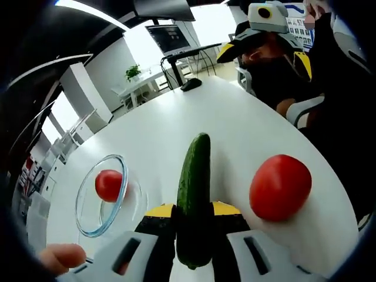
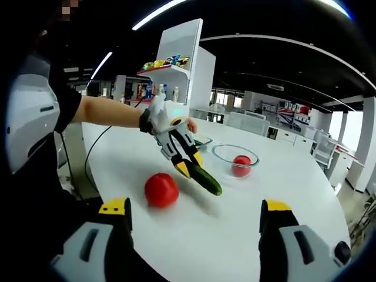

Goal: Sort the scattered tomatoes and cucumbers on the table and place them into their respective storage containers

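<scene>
My left gripper [image 1: 192, 212] is shut on a dark green cucumber [image 1: 195, 194], which sticks out forward between its yellow-tipped fingers [image 1: 160, 211] above the white table [image 1: 247, 129]. In the right gripper view the left gripper [image 2: 187, 165] holds the cucumber [image 2: 205, 178] slanted down over the table. A loose red tomato [image 1: 280, 187] lies to the right of the cucumber; it [image 2: 161, 190] rests on the table below the left gripper. A clear glass bowl [image 1: 103, 194] holds another tomato [image 1: 108, 184]. My right gripper [image 2: 195, 208] is open and holds nothing.
The glass bowl [image 2: 235, 155] with its tomato [image 2: 241, 165] sits beyond the cucumber. A person's arm [image 2: 108, 111] reaches over the white table [image 2: 247, 235]. White shelves [image 2: 179, 64] stand behind. A black object [image 1: 191, 84] lies at the table's far end, with a monitor [image 1: 168, 36] behind it.
</scene>
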Tool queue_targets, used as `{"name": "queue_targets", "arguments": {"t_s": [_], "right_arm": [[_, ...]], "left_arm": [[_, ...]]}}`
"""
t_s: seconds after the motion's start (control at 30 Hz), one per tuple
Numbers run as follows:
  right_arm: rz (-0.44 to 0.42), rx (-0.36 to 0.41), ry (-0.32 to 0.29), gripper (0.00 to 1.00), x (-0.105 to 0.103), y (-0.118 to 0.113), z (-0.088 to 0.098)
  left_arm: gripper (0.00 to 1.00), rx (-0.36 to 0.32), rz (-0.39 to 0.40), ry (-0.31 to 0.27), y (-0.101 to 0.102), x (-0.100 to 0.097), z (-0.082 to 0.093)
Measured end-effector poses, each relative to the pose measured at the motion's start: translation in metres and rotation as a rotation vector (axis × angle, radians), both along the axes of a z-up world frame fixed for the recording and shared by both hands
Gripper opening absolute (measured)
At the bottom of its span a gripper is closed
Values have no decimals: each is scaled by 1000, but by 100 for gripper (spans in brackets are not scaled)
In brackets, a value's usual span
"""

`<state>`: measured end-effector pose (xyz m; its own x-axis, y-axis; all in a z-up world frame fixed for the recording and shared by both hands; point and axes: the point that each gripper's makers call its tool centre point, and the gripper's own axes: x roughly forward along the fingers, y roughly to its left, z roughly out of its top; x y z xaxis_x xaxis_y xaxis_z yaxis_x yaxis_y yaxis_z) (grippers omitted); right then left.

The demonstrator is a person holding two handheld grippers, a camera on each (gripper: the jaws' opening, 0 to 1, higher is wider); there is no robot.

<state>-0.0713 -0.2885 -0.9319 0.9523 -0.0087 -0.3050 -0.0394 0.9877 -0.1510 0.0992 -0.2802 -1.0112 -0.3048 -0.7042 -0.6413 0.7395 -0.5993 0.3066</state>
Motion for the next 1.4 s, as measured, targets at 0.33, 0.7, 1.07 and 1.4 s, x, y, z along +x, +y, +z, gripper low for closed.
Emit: {"name": "queue_targets", "arguments": {"t_s": [0.33, 0.7, 1.07, 1.4], "right_arm": [[2, -1, 5, 85, -1, 2, 0], [-5, -10, 2, 85, -5, 6, 2], [15, 2, -19, 85, -6, 11, 2], [48, 14, -15, 85, 6, 14, 0]], "left_arm": [[21, -29, 33, 13, 7, 7, 15], [21, -63, 71, 40, 11, 16, 32], [21, -92, 128, 48, 27, 32, 53], [21, -112, 228, 4, 53, 75, 71]]}}
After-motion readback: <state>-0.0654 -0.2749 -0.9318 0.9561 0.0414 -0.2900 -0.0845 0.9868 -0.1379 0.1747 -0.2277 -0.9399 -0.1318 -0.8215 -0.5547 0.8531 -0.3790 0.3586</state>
